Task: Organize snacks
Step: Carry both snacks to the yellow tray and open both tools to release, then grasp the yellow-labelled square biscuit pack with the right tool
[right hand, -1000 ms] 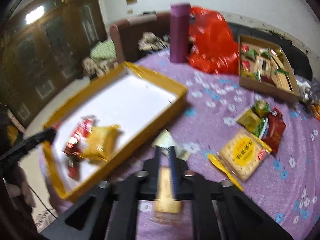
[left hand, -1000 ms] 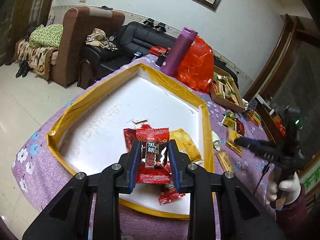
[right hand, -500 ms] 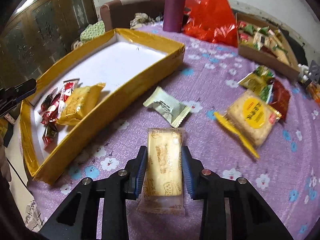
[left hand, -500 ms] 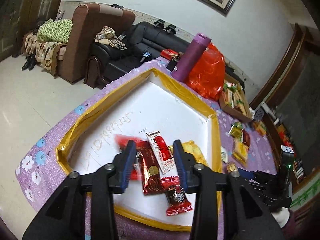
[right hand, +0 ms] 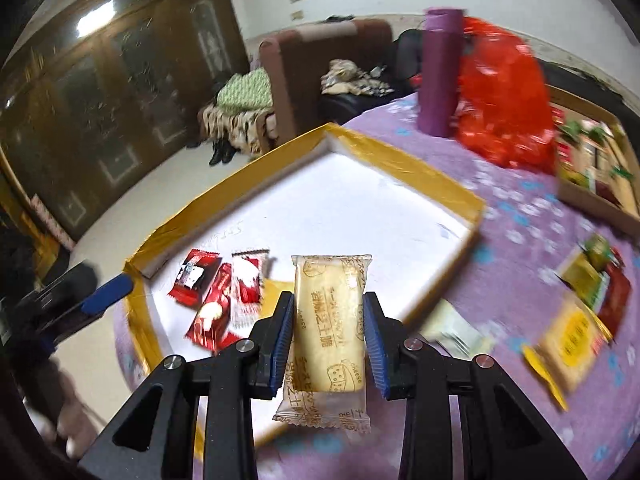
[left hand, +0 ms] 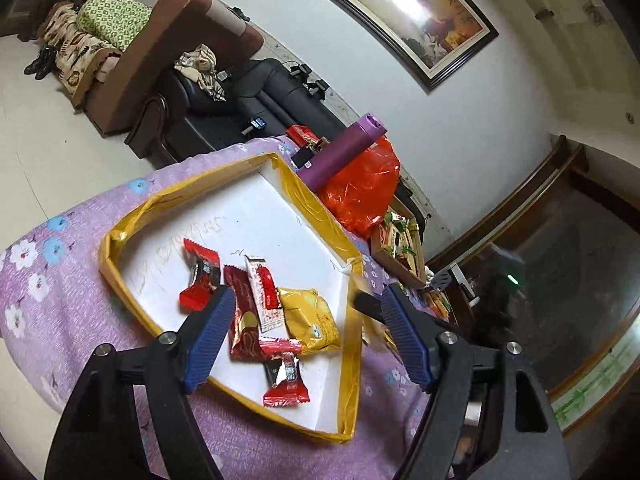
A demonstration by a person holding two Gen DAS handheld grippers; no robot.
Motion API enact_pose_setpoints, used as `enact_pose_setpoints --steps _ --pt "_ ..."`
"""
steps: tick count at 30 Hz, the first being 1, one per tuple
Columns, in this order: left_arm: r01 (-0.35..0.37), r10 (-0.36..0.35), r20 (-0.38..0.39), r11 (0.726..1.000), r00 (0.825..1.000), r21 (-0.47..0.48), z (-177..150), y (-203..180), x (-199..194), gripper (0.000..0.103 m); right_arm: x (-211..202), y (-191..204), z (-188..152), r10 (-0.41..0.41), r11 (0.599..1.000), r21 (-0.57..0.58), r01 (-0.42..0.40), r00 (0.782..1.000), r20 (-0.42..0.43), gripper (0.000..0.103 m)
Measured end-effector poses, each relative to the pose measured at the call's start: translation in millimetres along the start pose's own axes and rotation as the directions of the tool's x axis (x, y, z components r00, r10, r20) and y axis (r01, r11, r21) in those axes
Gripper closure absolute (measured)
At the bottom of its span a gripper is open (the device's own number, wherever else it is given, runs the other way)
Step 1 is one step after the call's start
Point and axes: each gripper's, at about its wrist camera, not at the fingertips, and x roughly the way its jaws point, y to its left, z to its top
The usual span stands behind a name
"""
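The right gripper (right hand: 329, 326) pinches a cracker packet (right hand: 329, 332) low in the frame, above the yellow-edged tray (right hand: 400, 152). The left gripper (left hand: 308, 336) is spread wide over the tray's near corner, its upper half bare.

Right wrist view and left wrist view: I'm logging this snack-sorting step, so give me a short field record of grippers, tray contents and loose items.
left gripper: open, empty, above the tray
right gripper: shut on cheese cracker packet
yellow-edged tray: holds red candy wrappers and a yellow snack packet
loose on purple tablecloth: yellow biscuit pack
also on table: purple bottle, red plastic bag, cardboard box of snacks
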Motion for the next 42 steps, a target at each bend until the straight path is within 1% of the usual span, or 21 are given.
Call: enact_pose_setpoints --steps 4,5,8,10,12,14,15,18,19,20,21,22,23,24,25,27,29,31,36,40,42 --pt "-0.004 0.004 -0.011 1.0 1.0 -0.006 -3 4 -2 0.027 38 10 15 0.004 1.0 0.002 -0.004 0.998 -0.063 0.068" --pt "-0.012 0.012 -0.018 1.0 1.0 -0.002 -3 5 -2 0.027 48 11 19 0.003 1.0 0.008 -0.002 0.997 -0.078 0.066" --pt "-0.033 0.033 -0.036 0.999 0.999 -0.002 -4 8 0 0.027 62 7 26 0.021 0.998 0.055 -0.016 0.996 -0.089 0.066" --pt "-0.038 0.038 -0.047 0.999 0.998 -0.013 -3 11 1 0.027 60 1 31 0.043 0.996 0.087 -0.037 0.996 -0.073 0.066" --pt "-0.05 0.049 -0.058 0.999 0.997 -0.02 -3 13 2 0.027 47 -7 35 0.048 0.993 0.107 -0.045 0.998 -0.029 0.064" --pt "-0.045 0.043 -0.066 0.999 0.997 -0.026 -4 12 3 0.027 30 -15 36 0.04 0.993 0.112 -0.041 0.999 0.011 0.061" --pt "-0.047 0.045 -0.072 0.999 0.996 -0.027 -5 11 4 0.025 18 -20 36 0.025 0.994 0.107 -0.029 0.999 0.041 0.06" --pt "-0.046 0.045 -0.087 0.999 0.995 -0.01 -8 2 5 0.024 -19 -36 27 -0.071 0.995 0.08 0.061 0.989 0.131 0.046" --pt "-0.037 0.037 -0.093 0.999 0.995 0.001 -10 -3 6 0.024 -31 -42 23 -0.106 0.993 0.077 0.094 0.981 0.161 0.039" --pt "-0.029 0.03 -0.097 1.0 0.995 0.009 -12 -6 6 0.024 -49 -53 15 -0.154 0.987 0.083 0.139 0.967 0.204 0.031" --pt "-0.022 0.024 -0.106 1.0 0.994 0.019 -15 -12 7 0.024 -59 -63 9 -0.181 0.982 0.092 0.164 0.957 0.228 0.028" --pt "-0.021 0.025 -0.122 0.999 0.992 0.035 -19 -19 10 0.024 -69 -72 3 -0.207 0.977 0.107 0.185 0.946 0.25 0.022" --pt "-0.02 0.026 -0.131 0.999 0.991 0.044 -21 -23 12 0.024 -80 -90 -4 -0.24 0.968 0.138 0.21 0.934 0.264 0.02" --pt "-0.019 0.026 -0.142 0.998 0.989 0.054 -24 -28 15 0.024 -87 -106 -12 -0.259 0.96 0.17 0.22 0.932 0.254 0.02" --pt "-0.017 0.028 -0.157 0.998 0.987 0.067 -27 -34 19 0.024 -91 -119 -17 -0.261 0.957 0.195 0.217 0.935 0.238 0.02" --pt "-0.016 0.033 -0.187 0.995 0.982 0.094 -35 -46 28 0.024 -95 -156 -36 -0.24 0.941 0.286 0.181 0.953 0.185 0.02" --pt "-0.009 0.037 -0.222 0.992 0.974 0.129 -45 -61 38 0.024 -96 -186 -55 -0.228 0.917 0.364 0.161 0.962 0.149 0.02" --pt "-0.003 0.047 -0.256 0.985 0.966 0.17 -54 -76 47 0.024 -96 -206 -72 -0.22 0.898 0.415 0.149 0.967 0.129 0.02" --pt "0.014 0.065 -0.32 0.971 0.945 0.241 -73 -102 65 0.024 -88 -236 -95 -0.192 0.865 0.487 0.121 0.976 0.098 0.02" --pt "0.026 0.095 -0.362 0.948 0.927 0.316 -88 -122 77 0.024 -79 -244 -100 -0.172 0.855 0.507 0.109 0.982 0.079 0.02" --pt "0.028 0.105 -0.369 0.941 0.924 0.339 -94 -129 79 0.025 -69 -247 -98 -0.155 0.843 0.528 0.099 0.986 0.063 0.02"
